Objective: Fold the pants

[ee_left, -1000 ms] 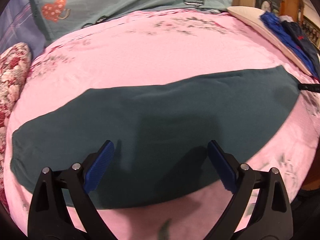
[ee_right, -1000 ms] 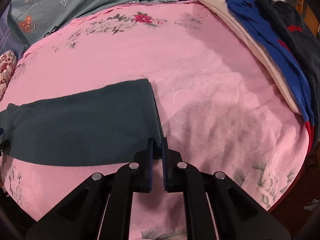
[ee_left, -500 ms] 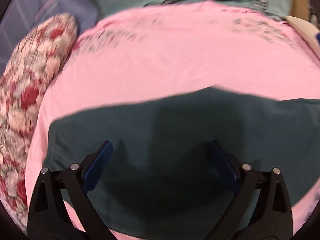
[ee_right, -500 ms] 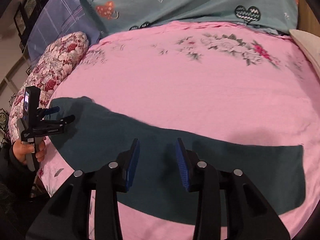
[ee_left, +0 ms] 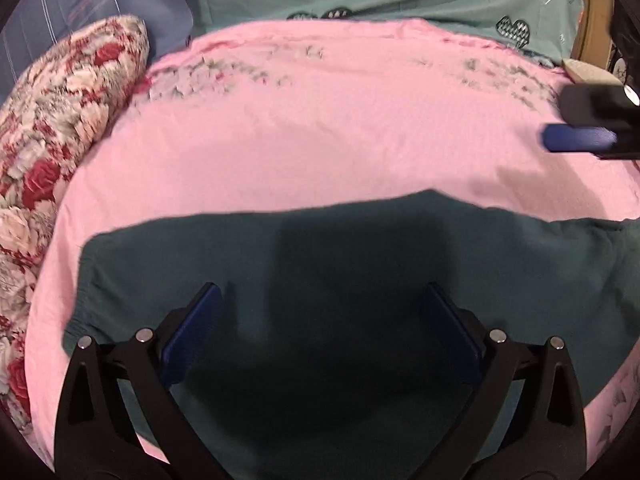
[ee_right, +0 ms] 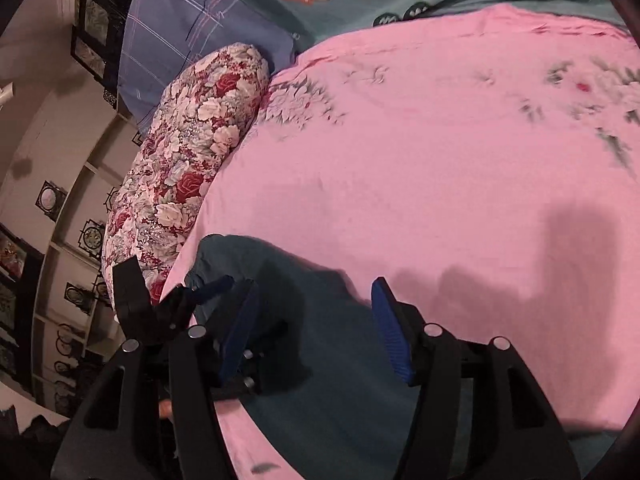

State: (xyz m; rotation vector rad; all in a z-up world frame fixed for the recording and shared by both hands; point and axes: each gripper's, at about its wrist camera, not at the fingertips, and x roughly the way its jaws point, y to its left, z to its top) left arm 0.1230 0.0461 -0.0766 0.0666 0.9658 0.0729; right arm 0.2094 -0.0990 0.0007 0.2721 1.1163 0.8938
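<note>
We judge the pants [ee_left: 360,280] about half done: they lie flat as one long dark band across the lower frame on the pink bed [ee_left: 340,120], apparently leg over leg. Our left gripper [ee_left: 324,332] and right gripper [ee_right: 316,332] hover over them, both wide and empty (the shortening folds remain).

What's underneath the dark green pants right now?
The pants lie flat on the pink bedsheet, which shows all around them. Whatever lies directly beneath the fabric is covered; no bulge suggests anything there.
</note>
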